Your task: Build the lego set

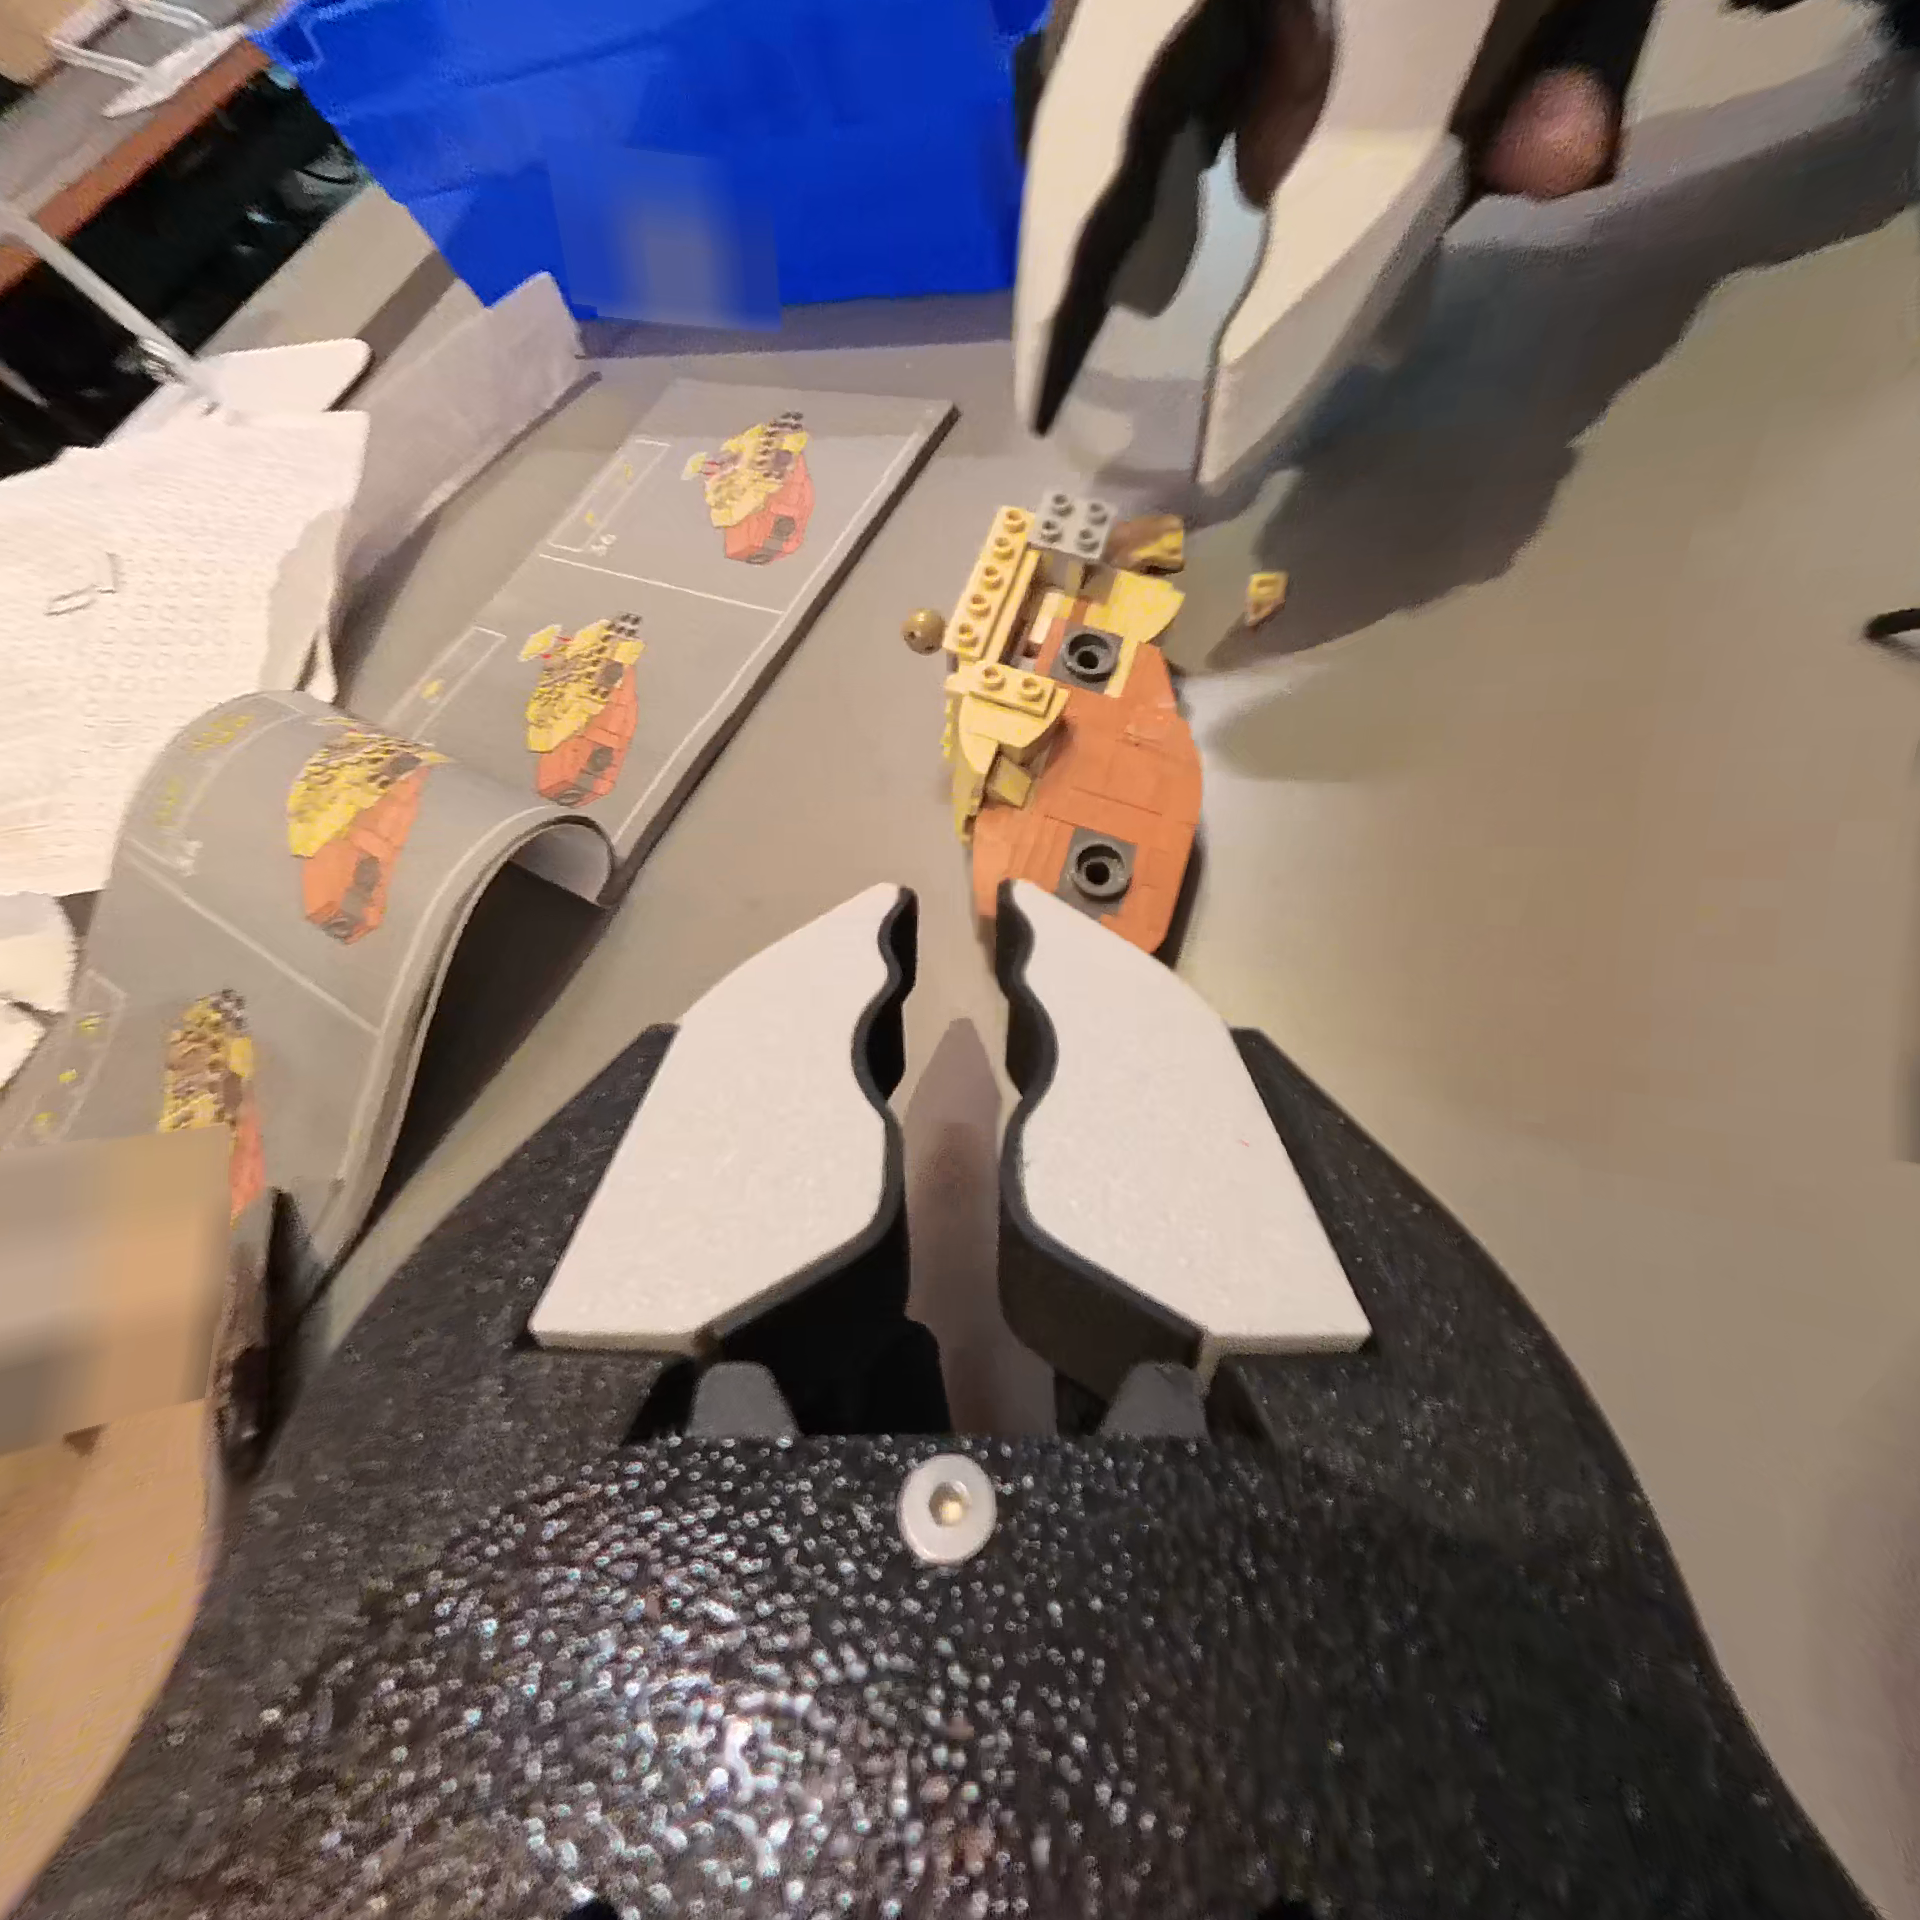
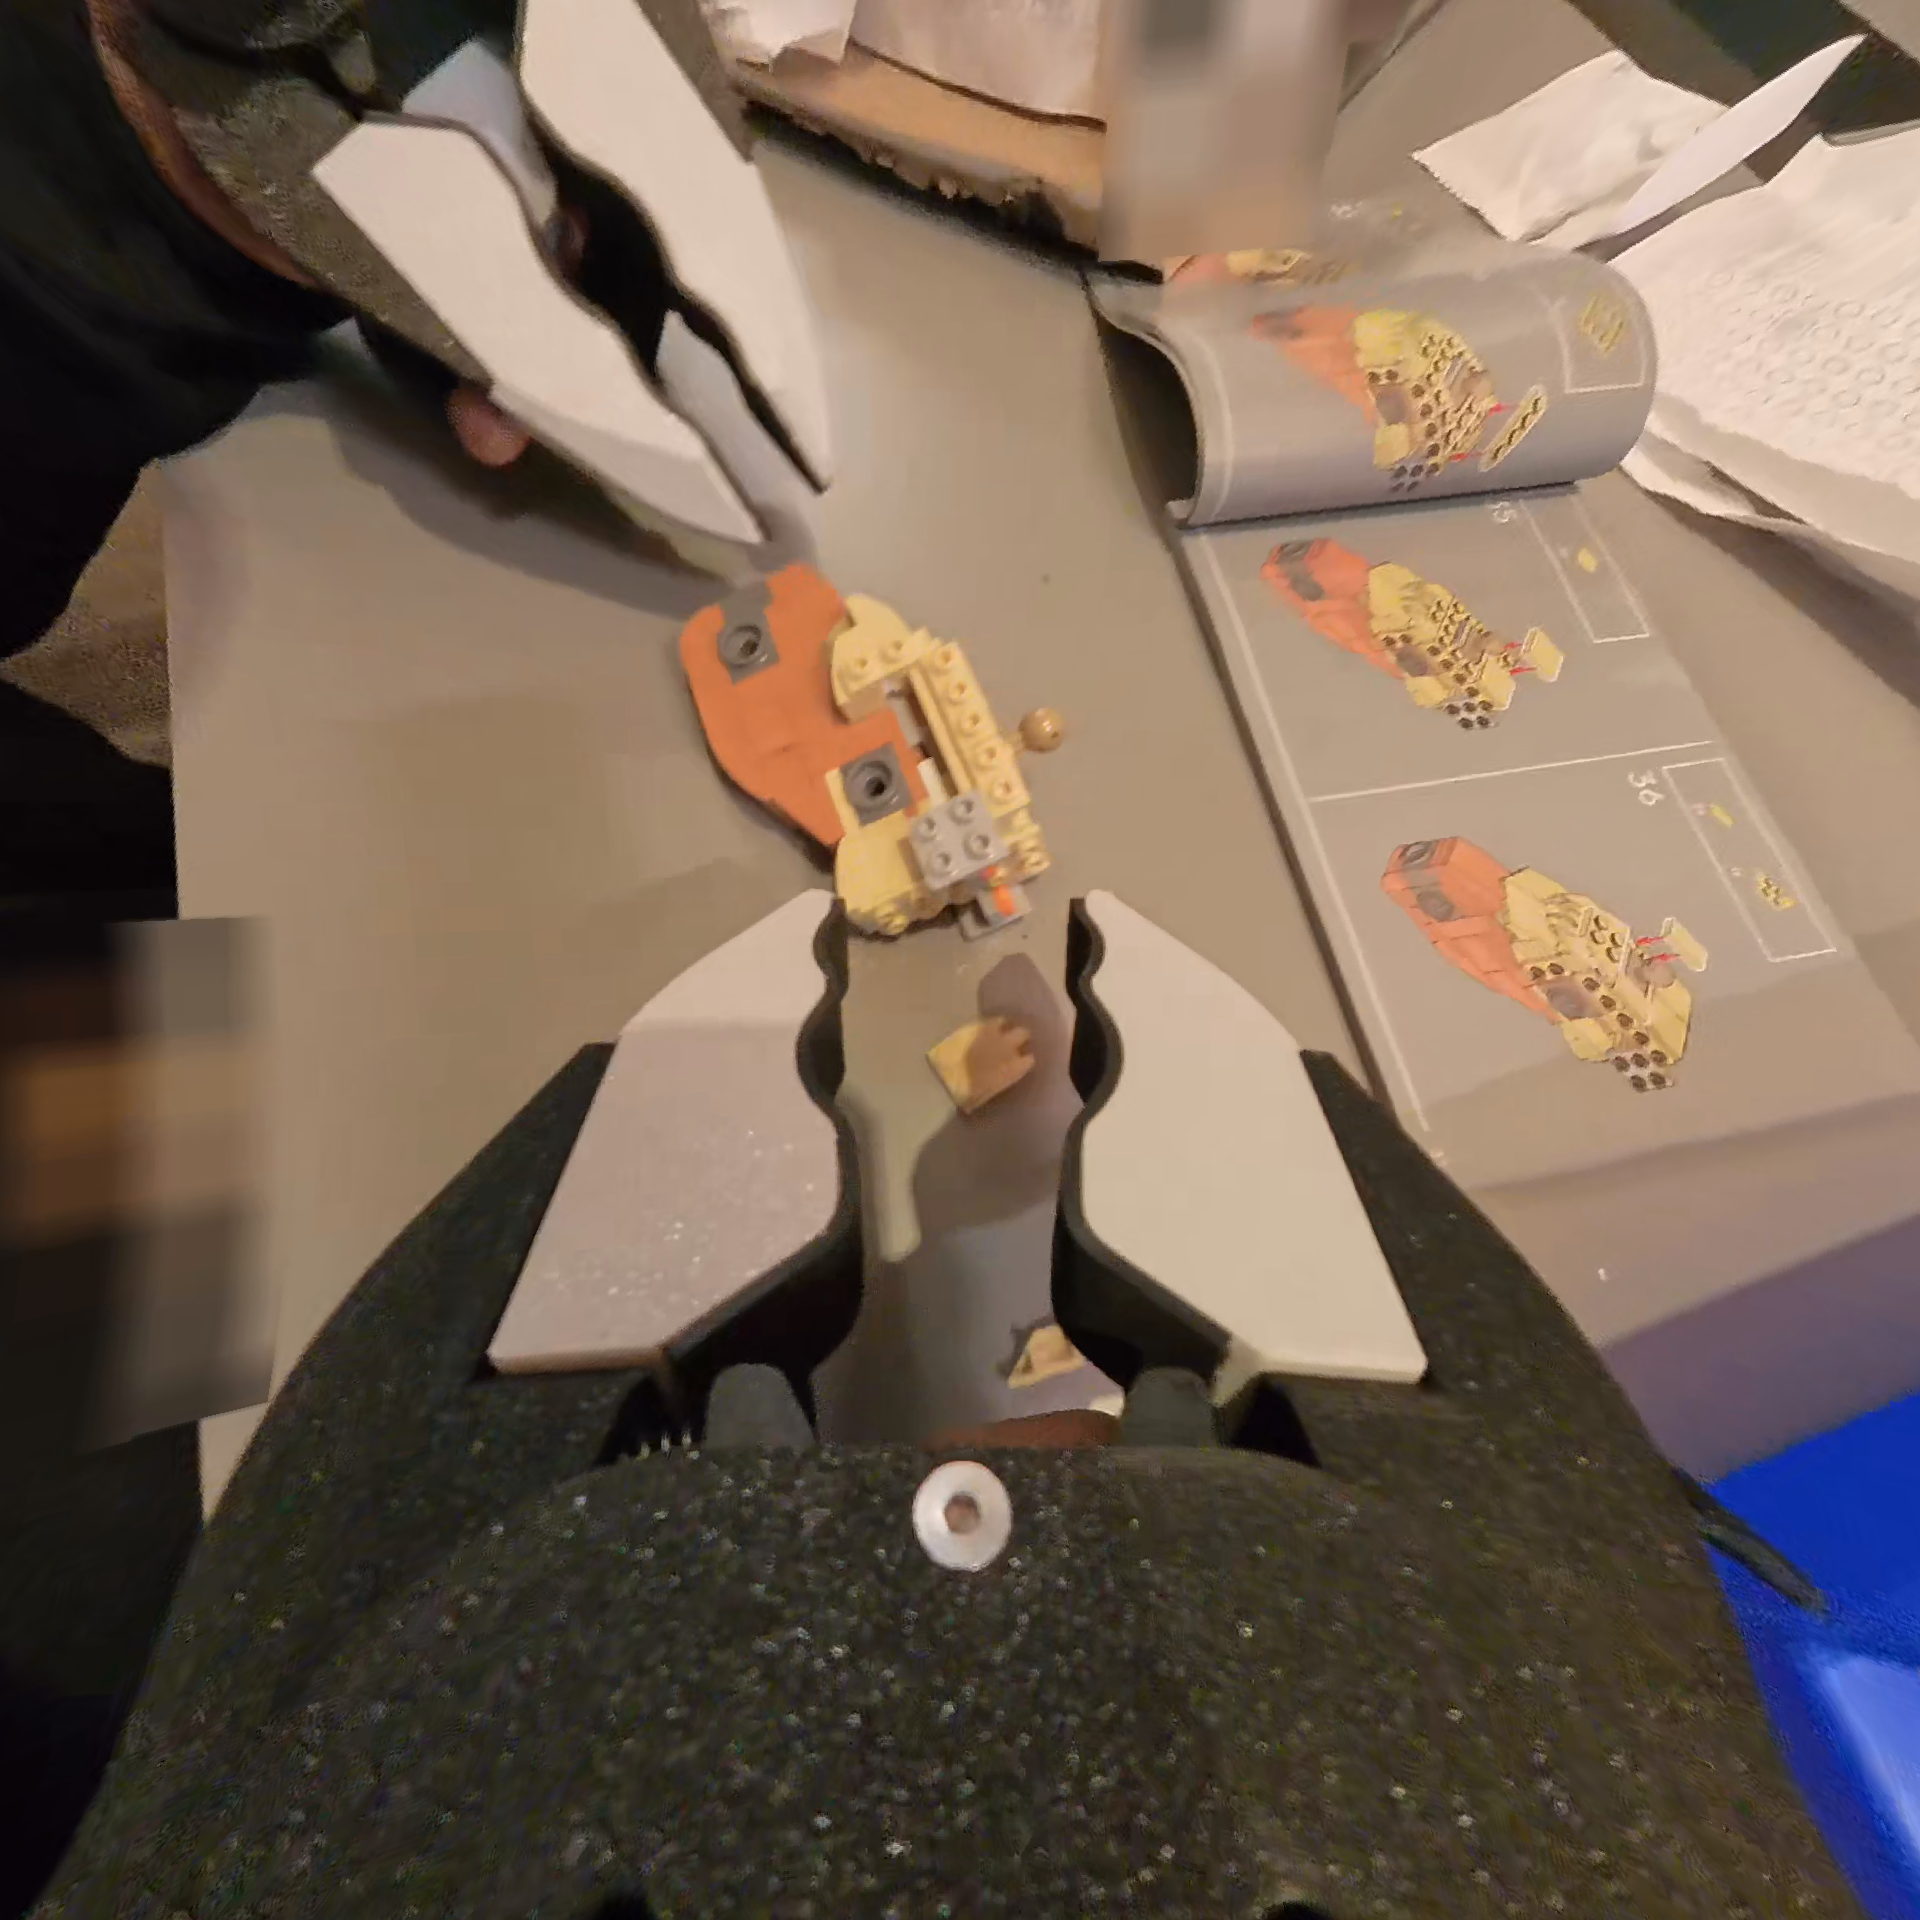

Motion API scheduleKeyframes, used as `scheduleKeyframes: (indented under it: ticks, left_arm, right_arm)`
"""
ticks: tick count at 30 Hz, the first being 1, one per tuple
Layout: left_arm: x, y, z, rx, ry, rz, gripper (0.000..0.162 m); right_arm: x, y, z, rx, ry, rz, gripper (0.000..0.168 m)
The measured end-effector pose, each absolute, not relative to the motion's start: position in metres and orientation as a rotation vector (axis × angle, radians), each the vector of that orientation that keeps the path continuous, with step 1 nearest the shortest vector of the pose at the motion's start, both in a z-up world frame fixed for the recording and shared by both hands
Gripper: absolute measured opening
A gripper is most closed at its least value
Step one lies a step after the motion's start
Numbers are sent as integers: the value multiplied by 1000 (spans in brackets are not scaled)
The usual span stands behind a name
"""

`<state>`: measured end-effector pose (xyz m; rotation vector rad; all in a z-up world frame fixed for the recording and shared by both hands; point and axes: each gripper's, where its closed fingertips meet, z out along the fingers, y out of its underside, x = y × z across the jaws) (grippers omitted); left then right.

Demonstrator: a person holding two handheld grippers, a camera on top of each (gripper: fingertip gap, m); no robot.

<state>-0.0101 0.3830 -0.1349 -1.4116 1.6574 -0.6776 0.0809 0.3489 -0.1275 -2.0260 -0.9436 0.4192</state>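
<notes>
Both jaws gape empty: left gripper (image 1: 956,904) narrowly, right gripper (image 2: 951,914) wider, flanking the lego model (image 2: 862,758).

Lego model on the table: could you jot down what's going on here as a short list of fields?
model: half-built orange and tan lego model lying on the grey table
loose parts: small tan piece between the right tongs' fingers, not gripped; a second tan piece nearer the camera
instructions: open booklet beside the model
left tongs: slightly open, empty
right tongs: open, empty
background: blue bin, paper towels
</notes>
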Motion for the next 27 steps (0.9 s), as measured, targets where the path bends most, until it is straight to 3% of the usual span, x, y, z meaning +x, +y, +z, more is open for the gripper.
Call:
scheduleKeyframes:
  ticks: [7,17,27]
  left_arm:
    - [-5,371,-144,-1592,1722,-905,31]
    - [-1,367,-152,-1727,1776,-991,40]
    - [7,351,-154,-1747,1832,-1031,46]
  right_arm:
    - [60,367,-134,-2034,-1008,489,50]
    - [56,366,-135,-1907,-1151,243,26]
    - [53,352,-133,-1641,-1313,-76,26]
